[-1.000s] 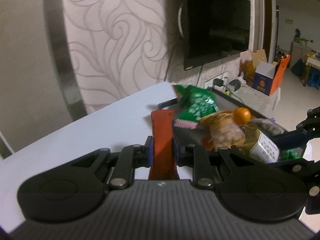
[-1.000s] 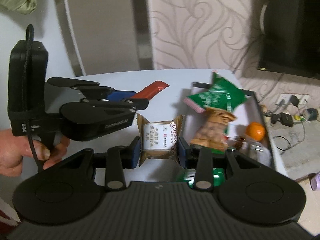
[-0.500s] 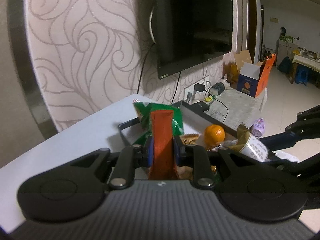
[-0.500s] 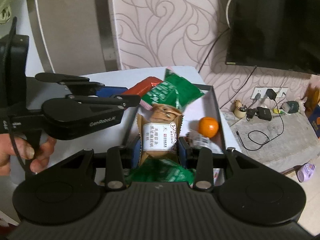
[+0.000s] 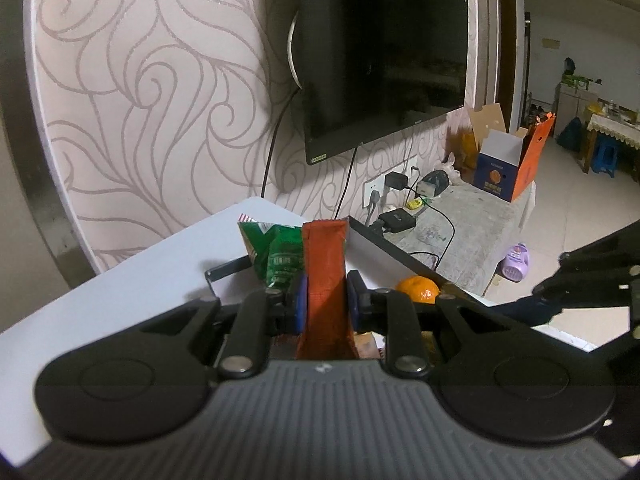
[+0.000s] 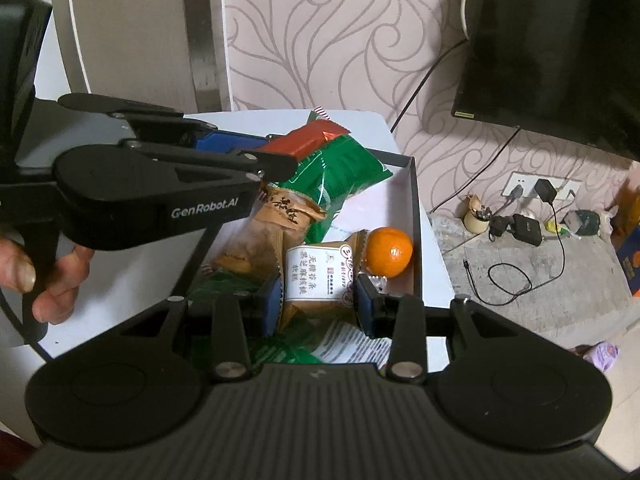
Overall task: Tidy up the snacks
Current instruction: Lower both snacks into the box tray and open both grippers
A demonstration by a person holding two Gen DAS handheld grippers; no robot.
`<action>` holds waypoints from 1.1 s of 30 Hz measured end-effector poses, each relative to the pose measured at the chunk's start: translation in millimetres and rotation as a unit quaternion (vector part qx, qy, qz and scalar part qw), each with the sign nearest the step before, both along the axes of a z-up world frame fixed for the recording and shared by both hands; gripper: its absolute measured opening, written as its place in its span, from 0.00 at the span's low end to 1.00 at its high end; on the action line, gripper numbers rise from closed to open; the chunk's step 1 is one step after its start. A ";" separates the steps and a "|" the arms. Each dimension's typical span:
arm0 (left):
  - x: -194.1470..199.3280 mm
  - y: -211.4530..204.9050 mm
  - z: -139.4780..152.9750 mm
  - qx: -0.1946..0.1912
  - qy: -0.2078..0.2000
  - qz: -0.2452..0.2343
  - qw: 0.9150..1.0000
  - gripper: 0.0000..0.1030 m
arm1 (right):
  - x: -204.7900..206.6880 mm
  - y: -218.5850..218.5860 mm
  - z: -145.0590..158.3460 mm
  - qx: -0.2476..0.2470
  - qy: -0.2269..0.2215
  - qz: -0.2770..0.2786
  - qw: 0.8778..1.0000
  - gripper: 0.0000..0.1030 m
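Observation:
My left gripper (image 5: 326, 306) is shut on a long red snack packet (image 5: 325, 272) that sticks up between its blue pads. Seen from the right wrist, that left gripper (image 6: 260, 156) hovers over the far left part of the black-rimmed box (image 6: 416, 216), the red packet (image 6: 308, 142) pointing past a green bag (image 6: 340, 172). My right gripper (image 6: 318, 300) is shut on a tan wrapped pastry with a white label (image 6: 318, 276), held over the box. An orange tangerine (image 6: 390, 252) and a brown pastry packet (image 6: 288, 212) lie inside.
The box sits at the right end of a white table (image 5: 120, 292). Beyond the edge are a patterned wall, a wall-mounted TV (image 5: 384, 64), a power strip with chargers and cables (image 6: 524, 224) on the floor, and a cardboard box (image 5: 508, 168). A hand (image 6: 52, 276) grips the left tool.
Both grippers have moved rightwards across the table with their packets and now hang over the box. Neither grip has changed.

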State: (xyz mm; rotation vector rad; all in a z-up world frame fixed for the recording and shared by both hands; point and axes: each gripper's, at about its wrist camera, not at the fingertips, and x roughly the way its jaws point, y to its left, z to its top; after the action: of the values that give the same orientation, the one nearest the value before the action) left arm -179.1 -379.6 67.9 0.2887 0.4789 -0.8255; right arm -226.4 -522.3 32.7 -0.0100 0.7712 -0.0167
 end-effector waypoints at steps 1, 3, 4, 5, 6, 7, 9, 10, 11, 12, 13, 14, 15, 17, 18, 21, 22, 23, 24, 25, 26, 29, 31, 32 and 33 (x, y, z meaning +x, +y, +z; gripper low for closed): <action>0.3 -0.8 -1.1 0.000 0.000 0.001 1.000 0.23 | 2.4 -1.3 -1.2 0.000 0.001 0.002 1.000 0.43; 1.5 -2.5 -3.4 0.002 0.003 0.003 1.000 0.23 | 7.3 -3.7 -3.1 -0.001 0.000 0.006 1.000 0.43; 2.6 -3.2 -4.3 0.002 0.005 0.003 1.000 0.24 | 9.5 -4.5 -3.5 -0.001 0.001 0.010 1.000 0.44; 3.0 -4.1 -4.8 0.002 0.006 0.002 1.000 0.24 | 11.3 -5.0 -3.4 0.001 0.001 0.013 1.000 0.44; 4.2 -4.7 -5.0 0.002 0.007 0.001 1.000 0.24 | 10.8 -5.6 -2.6 0.005 -0.001 0.016 1.000 0.46; 5.2 -5.8 -5.5 0.002 0.009 -0.002 1.000 0.24 | 10.1 -6.6 -1.2 0.012 -0.002 0.019 1.000 0.48; 6.9 -7.7 -7.5 0.004 0.013 -0.002 1.000 0.24 | 7.8 -9.0 1.9 0.020 -0.007 0.023 1.000 0.61; 7.6 -8.3 -8.2 0.003 0.017 -0.005 1.000 0.24 | 6.6 -9.5 3.7 0.020 -0.010 0.024 0.999 0.62; 7.7 -8.8 -9.2 0.002 0.020 -0.007 1.000 0.25 | 5.3 -10.5 5.1 0.021 -0.013 0.025 0.999 0.64; 7.7 -9.6 -10.1 0.002 0.020 -0.007 1.000 0.25 | 4.3 -11.6 6.3 0.022 -0.014 0.026 0.999 0.65; 7.4 -10.3 -10.8 0.001 0.020 -0.007 1.000 0.25 | 3.6 -12.6 7.4 0.023 -0.015 0.025 0.999 0.65; 6.5 -10.7 -11.1 0.000 0.020 -0.009 1.000 0.25 | 3.4 -14.0 7.5 0.024 -0.016 0.023 0.999 0.66; 6.3 -12.0 -11.6 0.002 0.020 -0.010 1.000 0.25 | 2.9 -15.4 7.6 0.026 -0.015 0.021 0.999 0.66; 5.2 -14.0 -12.2 0.003 0.019 -0.017 1.000 0.25 | 2.1 -18.2 7.2 0.030 -0.015 0.017 0.999 0.66; 4.7 -15.0 -12.5 0.004 0.018 -0.019 1.000 0.25 | 1.8 -19.1 6.4 0.032 -0.014 0.015 0.999 0.67; 3.2 -15.2 -13.3 0.007 0.015 -0.022 1.000 0.39 | 0.0 -19.3 5.5 0.034 -0.011 0.012 0.999 0.68; 3.1 -14.1 -13.5 0.005 0.012 -0.018 1.000 0.56 | -0.5 -18.6 5.4 0.034 -0.011 0.011 0.999 0.68; 2.4 -12.7 -13.5 0.003 0.007 -0.011 1.000 0.64 | -0.6 -17.9 5.5 0.034 -0.011 0.011 0.999 0.69; 1.4 -11.1 -13.5 0.000 0.000 -0.005 1.000 0.72 | -1.2 -17.5 5.7 0.034 -0.012 0.011 0.999 0.69; 0.5 -9.6 -13.4 -0.002 -0.005 -0.003 1.000 0.72 | -1.6 -17.2 5.8 0.034 -0.012 0.010 0.999 0.70; 0.4 -9.2 -13.4 -0.001 -0.005 -0.005 1.000 0.72 | -1.5 -16.4 5.7 0.035 -0.012 0.009 0.999 0.70; -1.3 -8.6 -13.8 0.005 -0.007 -0.005 1.000 0.72 | -2.8 -14.6 5.6 0.034 -0.011 0.006 0.999 0.70; -2.2 -8.0 -13.9 0.007 -0.007 -0.006 1.000 0.72 | -3.4 -13.1 6.3 0.033 -0.012 0.005 0.999 0.70; -2.8 -7.2 -13.7 0.008 -0.007 -0.004 1.000 0.72 | -3.6 -12.2 6.7 0.034 -0.012 0.005 0.999 0.70; -3.0 -6.6 -13.2 0.008 -0.007 -0.002 1.000 0.72 | -3.9 -11.2 6.9 0.033 -0.011 0.005 0.999 0.70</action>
State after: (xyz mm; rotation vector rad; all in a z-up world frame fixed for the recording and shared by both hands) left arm -182.1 -386.3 54.7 0.3112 0.4714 -0.8236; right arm -230.3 -533.5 39.6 0.0493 0.7489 0.0187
